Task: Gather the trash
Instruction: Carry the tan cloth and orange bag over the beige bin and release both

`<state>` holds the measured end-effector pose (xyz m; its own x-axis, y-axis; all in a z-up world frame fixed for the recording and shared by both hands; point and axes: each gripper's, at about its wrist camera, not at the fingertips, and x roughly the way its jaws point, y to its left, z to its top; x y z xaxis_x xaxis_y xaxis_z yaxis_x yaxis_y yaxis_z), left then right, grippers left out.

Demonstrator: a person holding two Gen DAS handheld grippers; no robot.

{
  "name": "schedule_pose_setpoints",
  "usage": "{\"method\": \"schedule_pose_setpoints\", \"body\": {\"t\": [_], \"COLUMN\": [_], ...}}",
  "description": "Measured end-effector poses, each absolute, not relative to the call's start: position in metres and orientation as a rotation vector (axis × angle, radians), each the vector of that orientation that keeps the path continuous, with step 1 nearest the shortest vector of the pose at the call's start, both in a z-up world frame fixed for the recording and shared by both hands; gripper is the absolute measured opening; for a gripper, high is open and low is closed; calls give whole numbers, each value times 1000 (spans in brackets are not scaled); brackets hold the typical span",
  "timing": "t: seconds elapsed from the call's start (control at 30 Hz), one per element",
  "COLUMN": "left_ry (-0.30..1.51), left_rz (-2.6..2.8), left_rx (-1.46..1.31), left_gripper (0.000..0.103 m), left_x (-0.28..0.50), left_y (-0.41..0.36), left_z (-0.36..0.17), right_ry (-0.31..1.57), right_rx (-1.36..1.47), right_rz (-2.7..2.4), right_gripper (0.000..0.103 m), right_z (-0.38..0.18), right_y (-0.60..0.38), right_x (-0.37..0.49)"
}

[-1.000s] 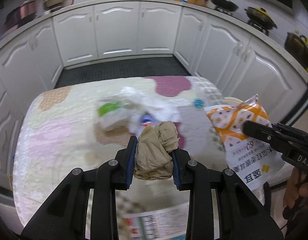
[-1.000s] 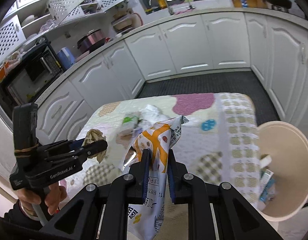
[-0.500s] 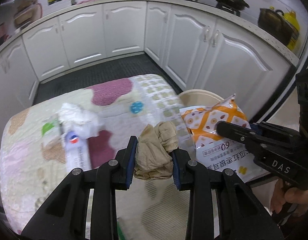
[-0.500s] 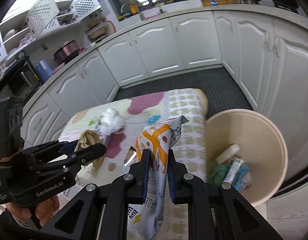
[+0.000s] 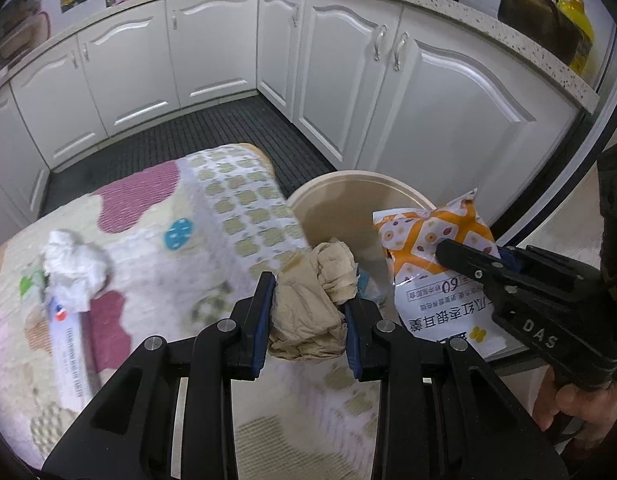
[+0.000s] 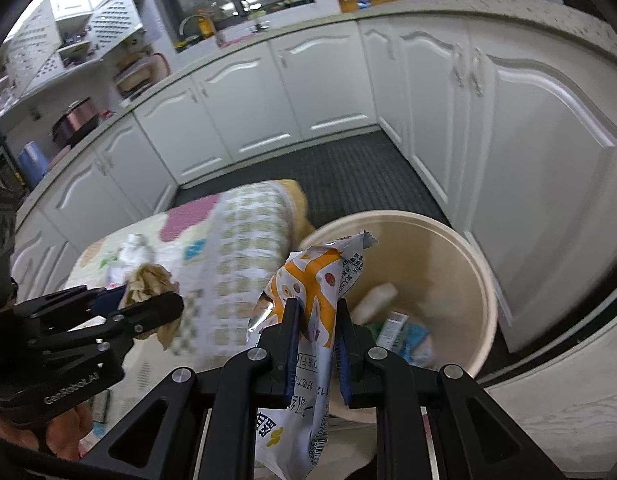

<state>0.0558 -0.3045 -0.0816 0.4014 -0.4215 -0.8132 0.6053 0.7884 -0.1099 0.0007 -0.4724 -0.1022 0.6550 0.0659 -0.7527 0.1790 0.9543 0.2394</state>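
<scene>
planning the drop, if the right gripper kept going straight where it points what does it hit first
Likely the bin: the right gripper, shut on the bag, points into its open mouth. Depth is unclear.

1. The bin [image 6: 474, 264] stands on the floor just beside the right end of the table [image 5: 236, 216], with cabinets [image 5: 448, 120] behind it.
2. Inside the bin lie several discarded packages [image 6: 392, 322].
3. The snack bag [image 5: 432, 264], pinched in the right gripper [image 6: 315, 344], hangs over the bin's near rim.
4. The crumpled paper wad [image 5: 312, 300] sits between the fingers of the left gripper [image 5: 308, 320], above the table's right edge and left of the snack bag.
5. On the table's left part lie a crumpled tissue [image 5: 74, 268] and, in front of it, a flat packet [image 5: 68, 356].
</scene>
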Motion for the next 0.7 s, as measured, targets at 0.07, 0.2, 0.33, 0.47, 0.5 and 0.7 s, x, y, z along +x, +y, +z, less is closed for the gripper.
{"method": "schedule_pose_setpoints", "body": {"t": [0.07, 0.2, 0.33, 0.47, 0.5, 0.7], "left_ry": [963, 983, 1004, 1037, 1048, 1108], "left_rz": [-655, -645, -645, -645, -643, -654], "left_rx": [220, 215, 216, 204, 197, 175], "left_gripper": [29, 29, 29, 31, 31, 43], "left_x": [58, 65, 70, 74, 75, 79], "left_y": [-314, -333, -351, -361, -362, -364], "left_z": [-85, -92, -101, -110, -112, -126], "right_ry": [868, 885, 906, 920, 923, 955], "right_rx": [301, 299, 306, 316, 315, 339], "right_rz": [-89, -127, -166, -188, -197, -209], "right_gripper": [15, 15, 15, 15, 15, 40], "right_z": [-108, -119, -130, -138, -140, -150], "right_y": [-482, -497, -511, -521, -523, -528], "right_x": [2, 5, 7, 11, 12, 16]}}
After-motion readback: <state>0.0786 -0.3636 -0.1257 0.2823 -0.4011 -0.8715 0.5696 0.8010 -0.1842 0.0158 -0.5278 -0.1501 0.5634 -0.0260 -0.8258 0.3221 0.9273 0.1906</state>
